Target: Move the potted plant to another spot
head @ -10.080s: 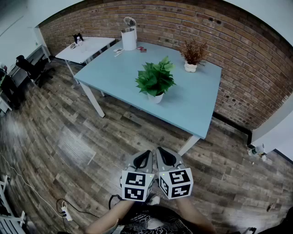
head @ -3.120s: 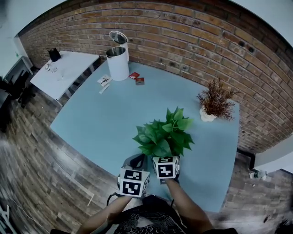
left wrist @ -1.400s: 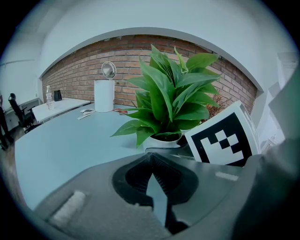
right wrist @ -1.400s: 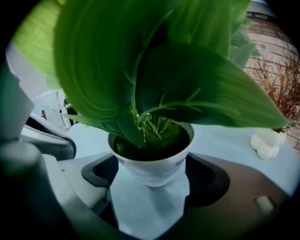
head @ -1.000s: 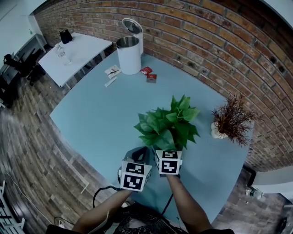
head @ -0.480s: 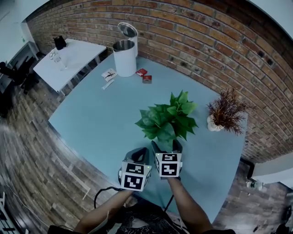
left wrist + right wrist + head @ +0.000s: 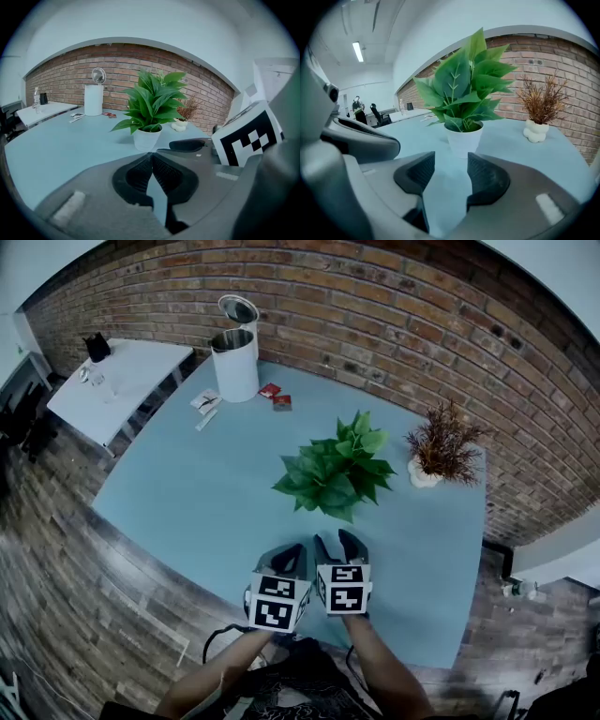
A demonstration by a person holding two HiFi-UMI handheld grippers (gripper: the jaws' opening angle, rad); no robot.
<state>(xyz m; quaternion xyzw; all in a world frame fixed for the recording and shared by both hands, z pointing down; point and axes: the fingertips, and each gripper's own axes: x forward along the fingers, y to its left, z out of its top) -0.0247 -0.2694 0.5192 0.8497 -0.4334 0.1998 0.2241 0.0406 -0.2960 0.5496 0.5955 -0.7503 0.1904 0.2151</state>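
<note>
The right gripper [image 7: 336, 542] is backing away from the plant [image 7: 335, 472]. A second ago its marker cube was sitting right under the leaves, with the jaws lost in the foliage. Half a second ago the jaws were just clearing the leaves and standing wide. Now a strip of bare table [image 7: 187, 493] is showing between them and the white pot [image 7: 463, 138]. The jaws have just been closing. They are standing partly spread with only table top between them, so nothing is being gripped.

The left gripper [image 7: 292, 551] is hanging just left of the right one, jaws pressed together at the tips and empty. It is drifting back towards the near edge alongside its partner.

The plant is standing upright on its own, right of the table's middle. It is nearer the dried plant [image 7: 441, 448] at the far right than the white bin [image 7: 234, 362] at the far left. Three seconds ago it was sitting close to the near edge with the right gripper at its pot, so it is now occupying a new spot farther in.

Judging from this, the release is done and the move looks complete. What is remaining is only the retreat of both hands, and the pot is not appearing to tilt or rock as they are leaving.
</note>
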